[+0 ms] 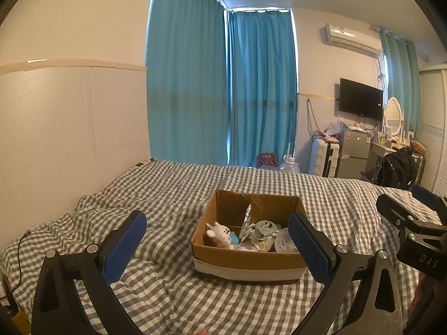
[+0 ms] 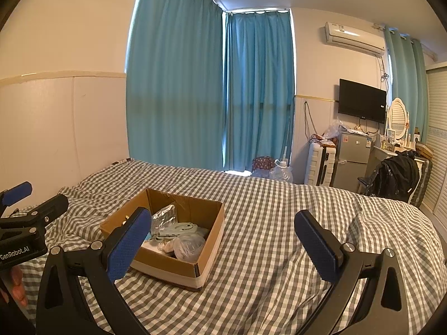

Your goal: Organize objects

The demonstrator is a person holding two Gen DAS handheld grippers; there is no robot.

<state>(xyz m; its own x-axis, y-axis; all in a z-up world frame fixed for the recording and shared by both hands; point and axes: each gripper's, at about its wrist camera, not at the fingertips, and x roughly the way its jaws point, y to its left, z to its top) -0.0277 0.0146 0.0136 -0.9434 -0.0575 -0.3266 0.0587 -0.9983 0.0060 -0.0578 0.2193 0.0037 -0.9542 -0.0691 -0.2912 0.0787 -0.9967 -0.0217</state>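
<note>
Left claw: your left claw stands wide apart and holds nothing; it hovers above the bed, its blue pads framing the box at 12 o'clock.
Right claw: your right claw is spread just as wide and is empty too; the box sits at its 10 o'clock, partly behind the left pad.
Box: the open brown cardboard box with a pale taped base rests on the grey-and-white checked bedspread, near the middle of the bed. I judge it light but floppy at the walls; pinch a rim and it may buckle, and the soft bedding gives it no firm footing.
Plush toy: the small white plush animal with a blue patch lies at the box's 9 o'clock inside corner. It should be soft and light and forgive a squeeze; take it across the body.
Foil packet: the crinkled silver foil packet leans upright near the box's centre. It is likely slippery and thin; grip it by the top edge.
Pale green item: a pale green plastic piece lies on top at the middle right; what it is I cannot tell. It looks stiff.
Clear bag: a clear, rounded plastic bag or tub sits in the near right corner, probably light and slick, and may crush.
</note>
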